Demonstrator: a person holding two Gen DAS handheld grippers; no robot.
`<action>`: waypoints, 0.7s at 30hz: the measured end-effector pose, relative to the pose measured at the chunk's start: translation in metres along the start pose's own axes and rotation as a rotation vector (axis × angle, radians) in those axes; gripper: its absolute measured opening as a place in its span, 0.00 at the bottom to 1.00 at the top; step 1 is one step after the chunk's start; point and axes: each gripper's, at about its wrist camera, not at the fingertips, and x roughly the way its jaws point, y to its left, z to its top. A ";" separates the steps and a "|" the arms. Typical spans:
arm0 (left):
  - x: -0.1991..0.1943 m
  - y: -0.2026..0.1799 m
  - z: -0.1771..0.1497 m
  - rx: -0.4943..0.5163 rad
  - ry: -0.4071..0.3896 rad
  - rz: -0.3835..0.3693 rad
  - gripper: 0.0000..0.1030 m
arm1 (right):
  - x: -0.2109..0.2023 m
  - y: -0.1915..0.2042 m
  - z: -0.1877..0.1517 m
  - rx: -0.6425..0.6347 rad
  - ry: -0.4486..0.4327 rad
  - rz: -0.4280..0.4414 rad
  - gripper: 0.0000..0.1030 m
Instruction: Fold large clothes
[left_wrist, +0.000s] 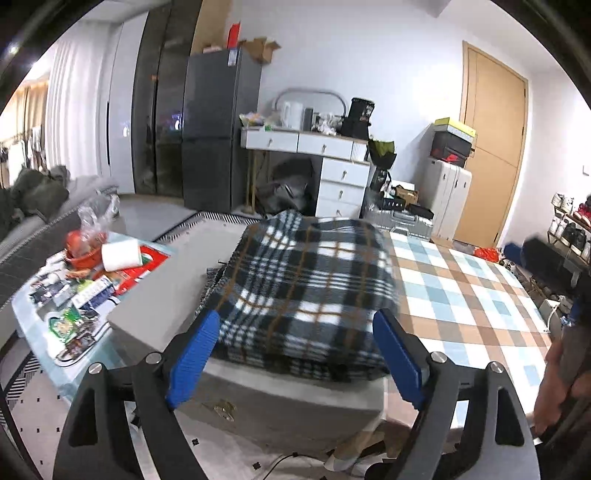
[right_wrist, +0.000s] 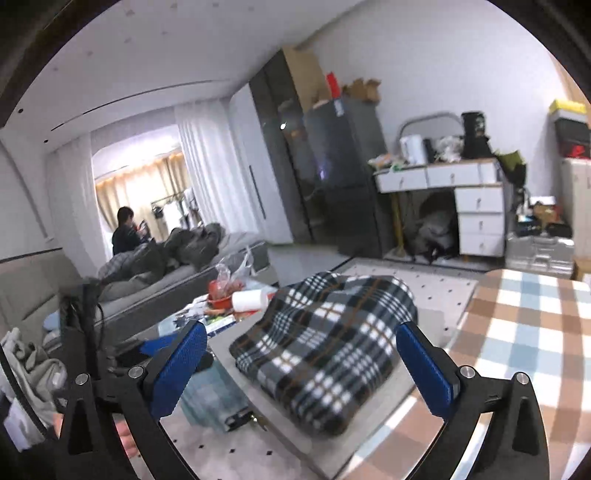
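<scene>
Folded plaid garment (left_wrist: 306, 291), navy/white w/ brown lines, lying on a grey box (left_wrist: 166, 295) w/ a brass latch at its near side, just left of the counter (left_wrist: 461, 295) in its blue/brown checked cloth. Left gripper (left_wrist: 295, 350) fingers (left_wrist: 194, 354) spread wide, nothing btwn the blue pads, garment framed beyond them, not touched. Right gripper (right_wrist: 306, 365) fingers (right_wrist: 177, 365) also wide apart, empty, same bundle (right_wrist: 325, 343) seen past them. Far left: low glass table (left_wrist: 40, 314) cluttered w/ packets, red bowl (left_wrist: 83, 254), paper roll (left_wrist: 122, 254). Far wall: dark fridge (left_wrist: 218, 133), white drawer desk (left_wrist: 306, 151), kettle (left_wrist: 290, 114). Seated person (right_wrist: 125, 232) beyond a sofa, far left in right wrist view.
</scene>
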 end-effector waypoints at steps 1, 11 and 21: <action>-0.008 -0.005 -0.002 0.000 -0.010 0.019 0.80 | -0.011 0.005 -0.008 -0.002 -0.026 0.009 1.00; -0.060 -0.041 -0.021 0.031 -0.188 0.157 0.99 | -0.063 -0.009 -0.086 0.016 -0.269 -0.072 1.00; -0.055 -0.053 -0.026 0.059 -0.227 0.195 0.99 | -0.094 0.004 -0.095 0.005 -0.297 -0.111 1.00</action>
